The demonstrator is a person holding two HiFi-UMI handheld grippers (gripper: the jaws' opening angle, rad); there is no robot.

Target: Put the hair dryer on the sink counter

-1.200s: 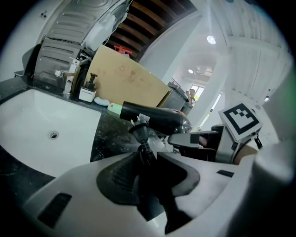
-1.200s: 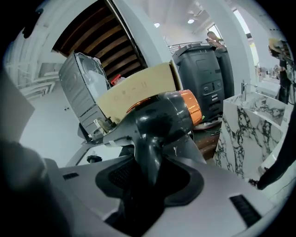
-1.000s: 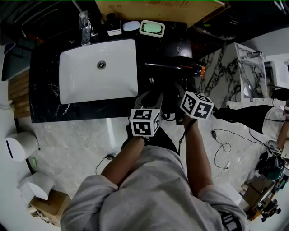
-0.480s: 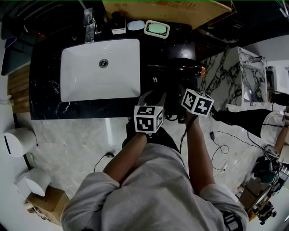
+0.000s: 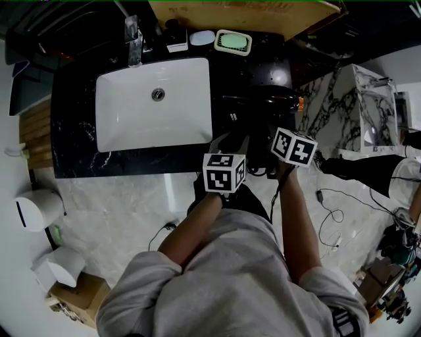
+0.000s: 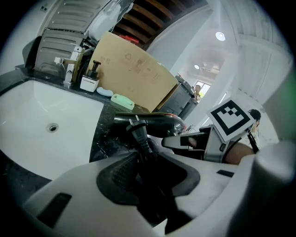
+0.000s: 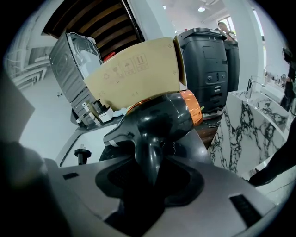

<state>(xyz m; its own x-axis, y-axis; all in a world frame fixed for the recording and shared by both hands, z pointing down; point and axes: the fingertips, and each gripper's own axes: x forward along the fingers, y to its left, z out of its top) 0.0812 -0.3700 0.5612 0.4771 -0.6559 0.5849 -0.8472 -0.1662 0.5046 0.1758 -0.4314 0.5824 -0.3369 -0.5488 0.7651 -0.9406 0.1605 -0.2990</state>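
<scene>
The black hair dryer (image 5: 262, 99), with an orange ring at its rear, lies level over the dark sink counter (image 5: 72, 141), just right of the white basin (image 5: 154, 102). I cannot tell whether it rests on the counter. My right gripper (image 5: 266, 141) is shut on the dryer's handle (image 7: 150, 162), and the dryer's body (image 7: 162, 118) fills the right gripper view. My left gripper (image 5: 230, 141) is shut on the dryer's black cord, with the plug (image 6: 134, 127) sticking up just beyond its jaws. The plug (image 7: 82, 155) also shows in the right gripper view.
A faucet (image 5: 133, 39), a soap dispenser (image 5: 175, 41) and a green soap dish (image 5: 235, 42) stand along the counter's back edge before a cardboard panel (image 5: 250, 13). A marble-patterned block (image 5: 368, 99) stands to the right. Cables (image 5: 329, 210) lie on the floor.
The head view has drifted slightly, so the counter sits further right in the frame. Both grippers keep their hold, almost unmoved relative to the sink.
</scene>
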